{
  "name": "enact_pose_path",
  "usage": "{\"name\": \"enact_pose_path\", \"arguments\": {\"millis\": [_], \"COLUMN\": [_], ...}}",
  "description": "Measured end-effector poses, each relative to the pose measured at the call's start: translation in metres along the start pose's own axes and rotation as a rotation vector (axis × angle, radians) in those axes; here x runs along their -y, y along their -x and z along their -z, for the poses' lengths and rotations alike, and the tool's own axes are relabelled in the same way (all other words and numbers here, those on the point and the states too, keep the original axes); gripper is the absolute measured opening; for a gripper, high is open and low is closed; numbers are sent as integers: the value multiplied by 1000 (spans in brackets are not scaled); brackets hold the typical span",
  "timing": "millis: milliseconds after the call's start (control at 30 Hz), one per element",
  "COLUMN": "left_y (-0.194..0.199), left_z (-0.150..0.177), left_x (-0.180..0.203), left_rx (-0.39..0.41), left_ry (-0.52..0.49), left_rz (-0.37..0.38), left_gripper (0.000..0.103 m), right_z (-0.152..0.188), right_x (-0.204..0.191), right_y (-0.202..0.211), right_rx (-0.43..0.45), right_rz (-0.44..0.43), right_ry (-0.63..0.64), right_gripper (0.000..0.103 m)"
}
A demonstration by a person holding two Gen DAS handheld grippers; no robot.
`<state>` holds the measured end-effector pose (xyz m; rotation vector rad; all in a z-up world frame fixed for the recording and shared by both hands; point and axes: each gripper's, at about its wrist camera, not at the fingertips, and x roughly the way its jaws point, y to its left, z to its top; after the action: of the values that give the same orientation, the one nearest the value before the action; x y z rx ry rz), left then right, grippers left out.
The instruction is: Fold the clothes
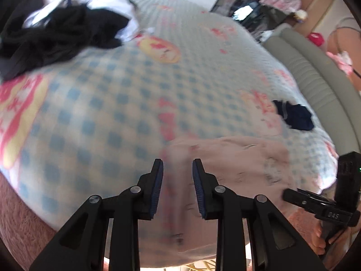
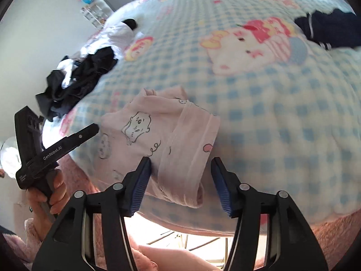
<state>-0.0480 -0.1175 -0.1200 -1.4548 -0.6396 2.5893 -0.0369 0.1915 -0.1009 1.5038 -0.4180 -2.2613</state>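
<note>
Now we log the scene from left to right. Far left on the bed [image 2: 259, 113], near its edge, lies a heap of black and white clothes [image 2: 76, 79], well apart from everything else. The bed wears a blue-and-white checked blanket with pink cartoon prints.

Next comes our left claw [image 1: 177, 169]. In its own view the pads stand apart with a narrow gap, and a raised fold of the pink garment [image 2: 158, 140] sits in that gap. Motion blur hides whether the pads press on the cloth, so we cannot tell if it is gripped. In the right wrist view a hand [image 2: 48, 194] holds this claw's handle at the left of the garment.

The pink garment lies on the near edge of the bed, partly folded, with line-drawn cartoon figures on it. One doubled strip runs down toward the edge.

Our right claw [image 2: 180, 169] hovers over that strip. Its jaws are spread wide, one pad on each side of the strip, neither pressing it: released.

Far right, a small dark navy garment [image 2: 331, 31] with a pale stripe lies on the blanket, well apart from the pink one. Beyond it, in the left wrist view, runs a padded grey headboard [image 1: 315, 76].
</note>
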Motion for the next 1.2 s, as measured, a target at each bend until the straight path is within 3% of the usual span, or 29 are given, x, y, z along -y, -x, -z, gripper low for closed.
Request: {"name": "enact_pose_path", "arguments": {"millis": [100,167,367,400,467,567,667,733,833,867,900,1033,1100,1167,1200], "left_y": [18,31,11,5,-6,5,22,28,2,-9,-15,20,38,36,27], "left_z": [9,13,7,6,6,8,8,6,2,3,4,6,9,11,13], "left_x": [-17,-10,32,38,43,45,41,35,16,9,5,18,30,42,47], "left_rx": [63,103,57,42,30,89,166,203,91,48,29,206,283,264,230], "left_ry": [99,73,-90,-109,-130,-152,-144,-125,-54,-31,-17,-69,-111,-157,-179], "left_rz": [127,193,150,136,92,83,62,36,18,-5,-29,-89,-20,73,82], "left_gripper": [31,38,56,55,20,9,9,9,13,20,24,26,26,27,27], "right_z": [-2,-3,-2,-3,-7,-17,-29,-36,-43,-43,-43,-43,-44,-42,-41], "right_x": [9,5,3,1,-5,-17,-31,-39,-39,-35,-27,-8,-9,-12,-15], "right_y": [14,23,19,14,8,4,3,0,-20,-33,-46,-50,-39,-22,-13], "right_rx": [50,86,65,57,62,88,112,125,101,81,56,61,90,142,175], "right_rz": [-1,31,-31,-22,-40,-49,-55,-62,-12,29,54,10,7,1,1], "right_ry": [-10,42,68,83,102,135,173,194,207,206,189,95,94,90,88], "right_gripper": [60,60,60,53,29,21,19,19,19,22,33,39,41,42,42]}}
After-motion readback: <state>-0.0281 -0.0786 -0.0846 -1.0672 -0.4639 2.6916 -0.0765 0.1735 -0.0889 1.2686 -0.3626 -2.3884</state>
